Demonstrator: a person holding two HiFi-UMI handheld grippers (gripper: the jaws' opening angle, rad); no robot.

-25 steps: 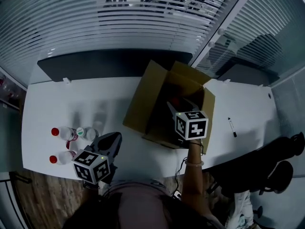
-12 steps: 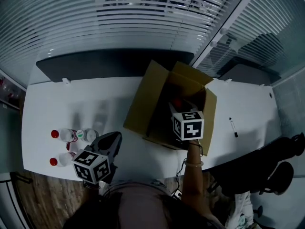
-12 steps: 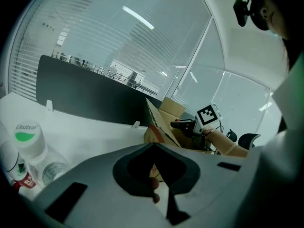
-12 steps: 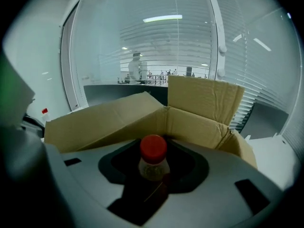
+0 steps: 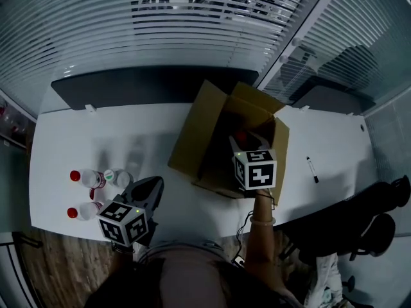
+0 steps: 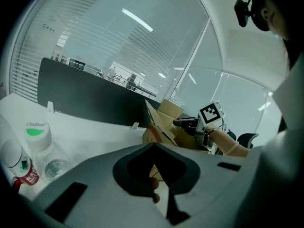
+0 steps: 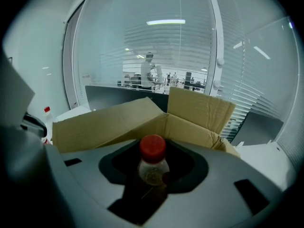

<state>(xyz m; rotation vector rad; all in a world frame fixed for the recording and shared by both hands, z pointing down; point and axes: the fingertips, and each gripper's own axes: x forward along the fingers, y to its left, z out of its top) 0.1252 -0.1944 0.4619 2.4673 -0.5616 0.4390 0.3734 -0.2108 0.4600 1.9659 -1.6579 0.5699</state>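
An open cardboard box [image 5: 218,130] stands on the white table [image 5: 83,140]. My right gripper [image 5: 241,140] reaches over the box's near side and is shut on a small clear bottle with a red cap [image 7: 153,159], held upright above the box's inside [image 7: 118,122]. My left gripper [image 5: 154,183] hovers low near the table's front edge, jaws together with nothing between them. Just left of it stand three bottles: two red-capped [image 5: 75,175] [image 5: 72,213] and one green-capped [image 5: 109,177]. The green-capped bottle [image 6: 40,144] also shows close by in the left gripper view.
A dark panel [image 5: 148,85] runs along the table's back edge, with glass walls and blinds behind. A black pen [image 5: 311,170] lies on the table right of the box. An office chair [image 5: 372,217] stands at the right. A person's arm [image 5: 260,230] holds the right gripper.
The right gripper, with the bottle in it, has shifted slightly over the box and risen a little. The left gripper has hardly moved.
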